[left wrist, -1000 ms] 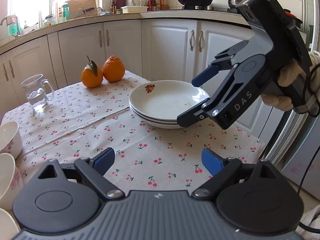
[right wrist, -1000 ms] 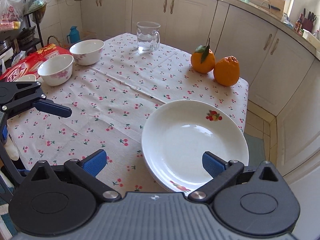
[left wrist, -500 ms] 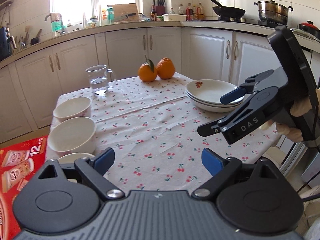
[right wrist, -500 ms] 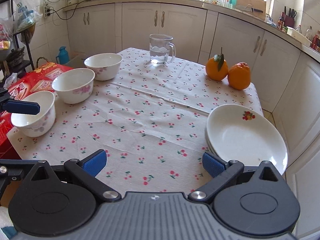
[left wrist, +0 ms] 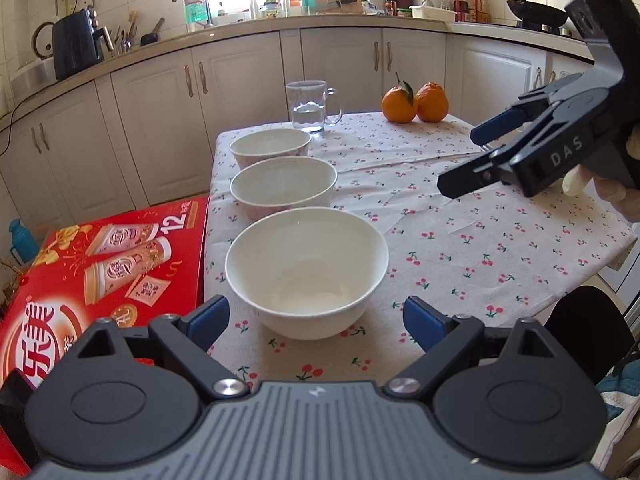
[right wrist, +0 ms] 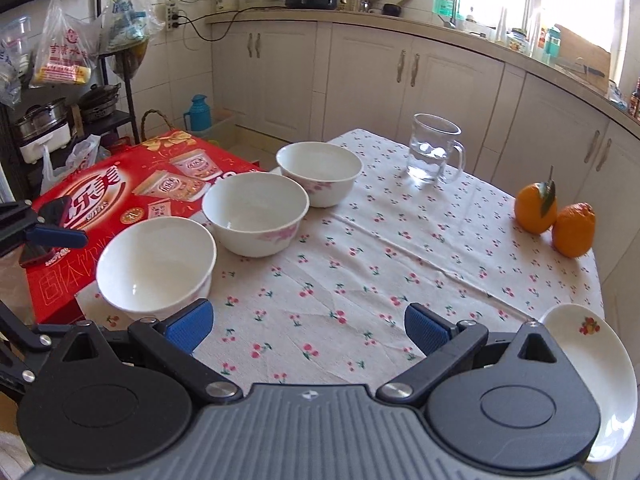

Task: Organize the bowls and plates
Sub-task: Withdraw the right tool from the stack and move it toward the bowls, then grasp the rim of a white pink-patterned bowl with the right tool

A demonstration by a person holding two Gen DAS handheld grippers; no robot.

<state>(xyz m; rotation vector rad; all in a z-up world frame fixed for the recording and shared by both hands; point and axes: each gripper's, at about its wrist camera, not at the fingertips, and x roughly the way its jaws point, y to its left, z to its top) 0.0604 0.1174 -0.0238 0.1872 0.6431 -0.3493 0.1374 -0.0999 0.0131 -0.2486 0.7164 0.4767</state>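
Bowls, three, white: we count them in a row along one side of the counter, each standing apart and upright, none nested. Nearest bowl sits just ahead of our left tool; middle bowl and far bowl follow behind it toward the glass mug.

Plates, white with a fruit print: at the opposite corner of the counter, partly hidden behind our right tool; how many are stacked we cannot tell.

Left tool: fingers spread wide, nothing between them, the nearest bowl not touched.

Right tool: fingers likewise spread and empty, held above bare cloth.

Other items: two oranges at the far edge; red carton beside the counter.

Progress, by our judgement: plates look gathered; bowls remain unstacked, so that half is left. We reckon the nearest bowl is the next pick.
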